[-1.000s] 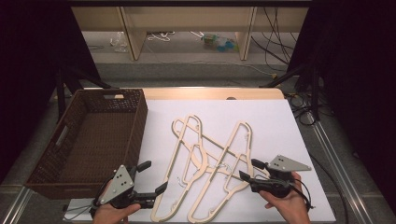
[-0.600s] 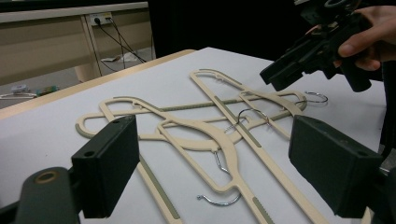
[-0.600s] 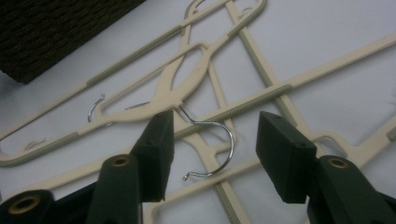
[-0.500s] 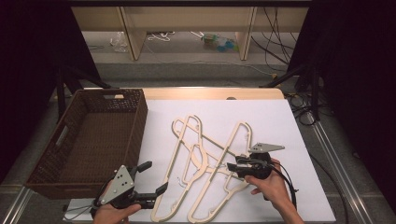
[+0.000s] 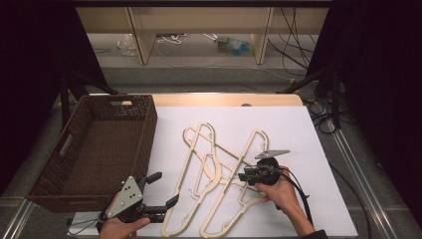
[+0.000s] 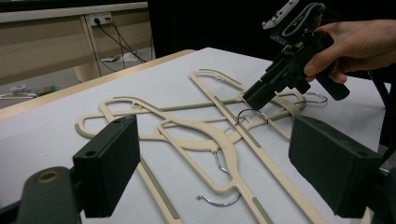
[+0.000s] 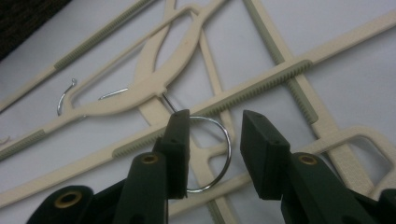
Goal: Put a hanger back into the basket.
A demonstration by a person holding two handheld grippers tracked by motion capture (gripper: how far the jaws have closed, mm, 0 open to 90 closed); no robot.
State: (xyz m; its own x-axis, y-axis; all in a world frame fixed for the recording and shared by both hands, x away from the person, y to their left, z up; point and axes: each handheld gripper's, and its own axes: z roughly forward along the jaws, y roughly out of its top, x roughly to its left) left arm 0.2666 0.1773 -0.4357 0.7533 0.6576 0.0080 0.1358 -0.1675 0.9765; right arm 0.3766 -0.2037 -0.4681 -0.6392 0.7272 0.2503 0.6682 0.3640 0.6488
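Right gripper [image 7: 212, 126], fingers just closing but not yet pinching, is straddling the curved silver wire hook [image 7: 219, 154] of a cream plastic hanger [image 7: 140, 93]; it should be centring the wire before squeezing.

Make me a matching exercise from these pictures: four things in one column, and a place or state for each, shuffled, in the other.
1. wicker basket
2. left claw
3. right claw
4. metal hook

a. between two black jaws
b. open over the table's near edge
c. on the table's left side
d. over the tangled hangers

Pairs: 1-c, 2-b, 3-d, 4-a
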